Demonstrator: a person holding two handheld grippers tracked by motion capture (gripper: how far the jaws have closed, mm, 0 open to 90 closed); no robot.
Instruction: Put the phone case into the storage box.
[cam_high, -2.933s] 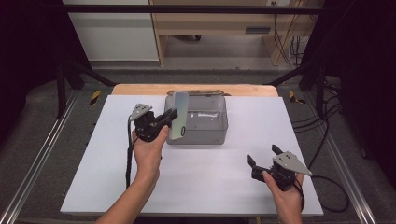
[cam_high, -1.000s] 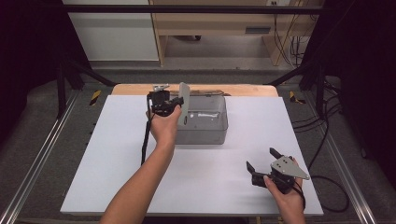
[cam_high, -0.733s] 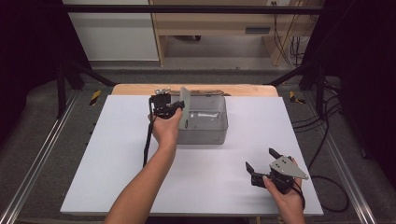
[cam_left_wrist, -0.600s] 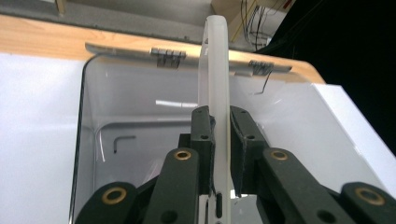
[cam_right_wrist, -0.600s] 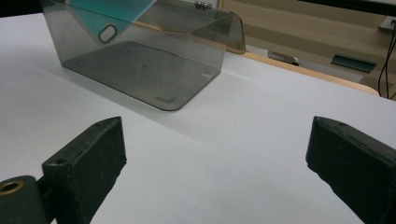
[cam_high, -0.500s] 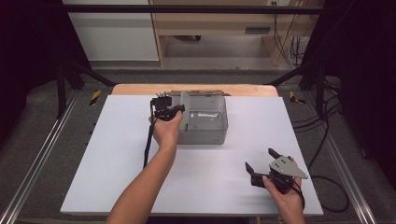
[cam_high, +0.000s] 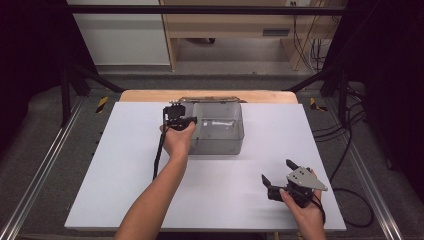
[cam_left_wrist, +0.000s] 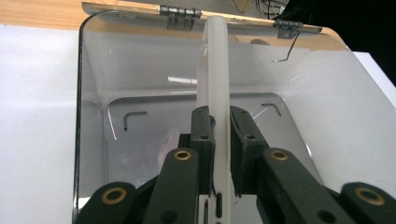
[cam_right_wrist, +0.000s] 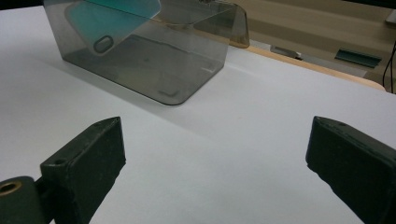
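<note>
At the left wall of the clear box (cam_high: 220, 132), set toward the far edge of the white tabletop (cam_high: 100, 165), a translucent lid (cam_left_wrist: 217, 70) is pinched by the left claw (cam_left_wrist: 221, 140); well nearer than the box, the right claw (cam_high: 280, 180) is held wide open above the tabletop

Box (cam_high: 220, 130) on table (cam_high: 100, 175), far centre. Left gripper (cam_high: 181, 120) at box's left edge. Right gripper (cam_high: 278, 177) near right, well apart.
</note>
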